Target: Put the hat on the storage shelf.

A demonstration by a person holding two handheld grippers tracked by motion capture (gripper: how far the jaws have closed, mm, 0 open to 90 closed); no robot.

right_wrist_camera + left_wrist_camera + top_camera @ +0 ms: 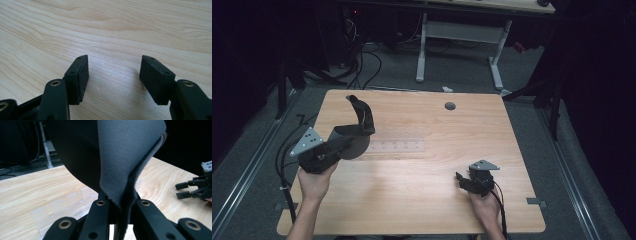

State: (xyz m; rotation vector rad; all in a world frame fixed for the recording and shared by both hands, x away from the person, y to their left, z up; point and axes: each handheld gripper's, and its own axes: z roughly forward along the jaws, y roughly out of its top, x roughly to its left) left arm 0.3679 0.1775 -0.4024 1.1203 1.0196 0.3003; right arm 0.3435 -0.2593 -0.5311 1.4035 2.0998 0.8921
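Note:
A soft pad (pixel 357 131), grey on one face and black on the other, hangs bent above the left side of the wooden table (pixel 432 165). My left gripper (pixel 343 144) is shut on its lower edge. In the left gripper view the folded pad (pixel 125 157) rises from between the closed jaws of that gripper (pixel 121 206) and hides much of what lies beyond it. My right gripper (pixel 463 181) rests low near the table's front right, open, with nothing between its fingers. The right gripper view has its pads (pixel 78 77) wide apart over bare wood, around the gripper's middle (pixel 113 77).
A clear plastic strip with slots (pixel 398 146) lies flat at the table's middle, just right of the pad, and appears as a clear strip (pixel 65 203) under the pad. A round cable hole (pixel 450 106) sits at the far side. Cables and a desk frame (pixel 459 45) stand beyond the table.

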